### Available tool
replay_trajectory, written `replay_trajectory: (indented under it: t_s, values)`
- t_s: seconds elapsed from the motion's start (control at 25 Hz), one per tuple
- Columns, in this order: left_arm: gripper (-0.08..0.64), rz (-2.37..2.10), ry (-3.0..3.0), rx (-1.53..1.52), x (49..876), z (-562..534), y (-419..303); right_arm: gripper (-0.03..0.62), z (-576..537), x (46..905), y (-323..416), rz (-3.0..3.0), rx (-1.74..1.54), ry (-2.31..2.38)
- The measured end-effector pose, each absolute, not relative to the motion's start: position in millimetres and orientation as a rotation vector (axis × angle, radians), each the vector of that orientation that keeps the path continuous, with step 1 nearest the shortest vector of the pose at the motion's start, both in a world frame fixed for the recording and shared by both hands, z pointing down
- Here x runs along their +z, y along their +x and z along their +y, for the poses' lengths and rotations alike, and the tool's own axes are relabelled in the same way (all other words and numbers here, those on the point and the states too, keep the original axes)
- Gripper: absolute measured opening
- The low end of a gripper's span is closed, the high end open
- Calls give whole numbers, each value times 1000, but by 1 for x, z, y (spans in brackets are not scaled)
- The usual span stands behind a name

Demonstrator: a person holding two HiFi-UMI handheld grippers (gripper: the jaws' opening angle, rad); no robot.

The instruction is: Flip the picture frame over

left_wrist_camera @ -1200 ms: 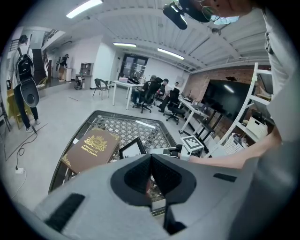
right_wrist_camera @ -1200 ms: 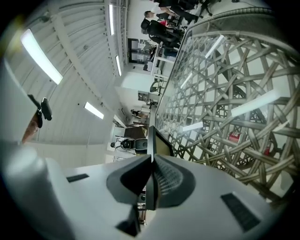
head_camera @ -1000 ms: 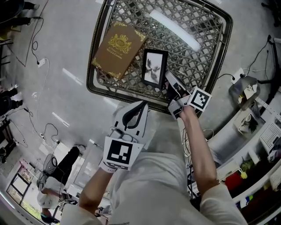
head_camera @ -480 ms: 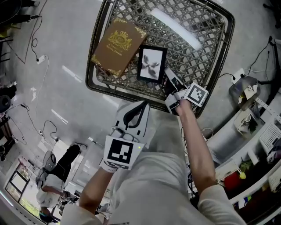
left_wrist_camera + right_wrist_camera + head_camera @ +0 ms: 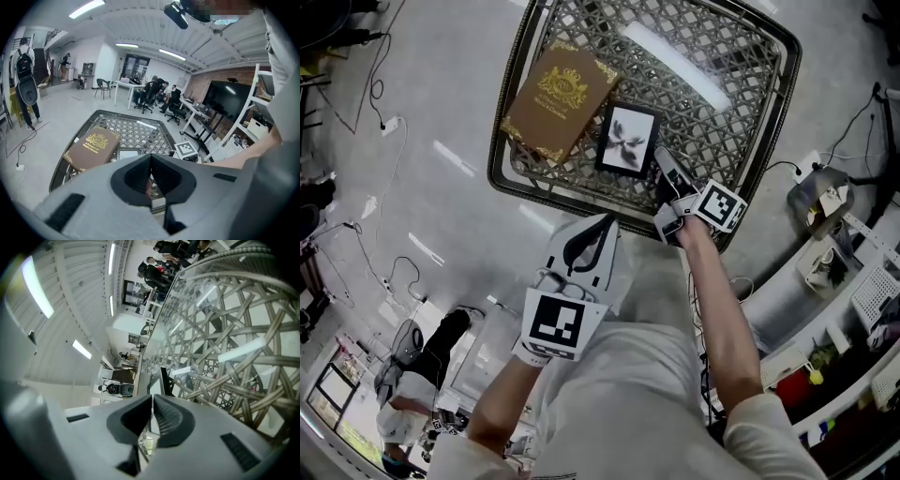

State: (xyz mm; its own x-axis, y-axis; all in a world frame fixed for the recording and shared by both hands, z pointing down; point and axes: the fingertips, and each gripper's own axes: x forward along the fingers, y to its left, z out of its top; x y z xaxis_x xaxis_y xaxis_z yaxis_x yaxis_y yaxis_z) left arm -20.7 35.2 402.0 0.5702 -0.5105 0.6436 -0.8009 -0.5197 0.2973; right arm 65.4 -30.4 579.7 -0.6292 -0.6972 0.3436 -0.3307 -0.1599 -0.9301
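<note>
The black picture frame lies picture side up on the lattice glass table, next to a brown book. My right gripper reaches to the frame's near right corner, and its jaws are closed on that edge. In the right gripper view the frame runs edge-on straight into the meeting jaw tips of the right gripper. My left gripper hangs shut and empty near my body, short of the table's near rim. In the left gripper view the frame shows just beyond the left gripper.
The book covers the table's left part, touching or nearly touching the frame's left side. Cables trail on the floor at left. Shelves with clutter stand at right. People sit at desks in the far room.
The frame and the right gripper have kept their place relative to each other; only the view has shifted slightly. The left gripper has not moved.
</note>
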Motion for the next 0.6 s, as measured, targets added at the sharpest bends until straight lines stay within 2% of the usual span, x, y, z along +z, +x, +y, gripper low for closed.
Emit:
replay_trajectory:
  t_s: [0.2, 0.6]
  values:
    - [25, -1062, 2235, 629, 384, 30, -19, 27, -21, 555, 69, 1939, -1821, -1258]
    - [25, -1116, 2318, 589, 335, 33, -27, 28, -4, 469, 60, 2548, -1445, -1390]
